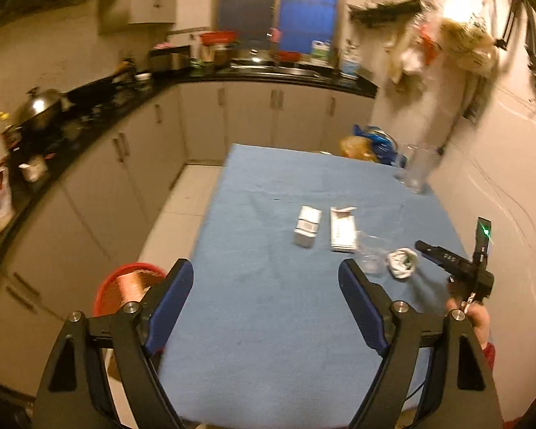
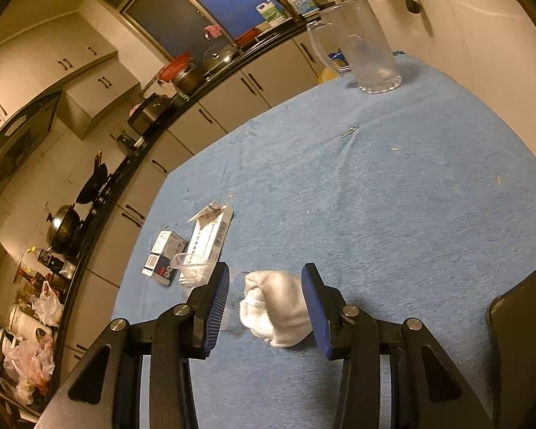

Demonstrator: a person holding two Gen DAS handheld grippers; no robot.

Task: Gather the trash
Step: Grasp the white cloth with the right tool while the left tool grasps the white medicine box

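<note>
A crumpled white tissue (image 2: 273,305) lies on the blue tablecloth (image 2: 393,196) between the fingers of my right gripper (image 2: 266,304), which is open around it; the right finger seems to touch it. The tissue also shows in the left wrist view (image 1: 402,262), with the right gripper (image 1: 421,250) beside it. Two small cardboard boxes (image 1: 307,227) (image 1: 343,228) and a clear plastic cup (image 1: 371,254) lie mid-table. My left gripper (image 1: 266,282) is open and empty above the near part of the table. A red bin (image 1: 125,286) stands on the floor left of the table.
A tall glass pitcher (image 2: 368,50) stands at the table's far right by the wall. Plastic bags (image 1: 370,144) sit behind the far table edge. A dark phone (image 2: 525,321) lies at the right. A paper clip (image 2: 350,131) lies mid-cloth. The kitchen counter (image 1: 89,107) runs along the left.
</note>
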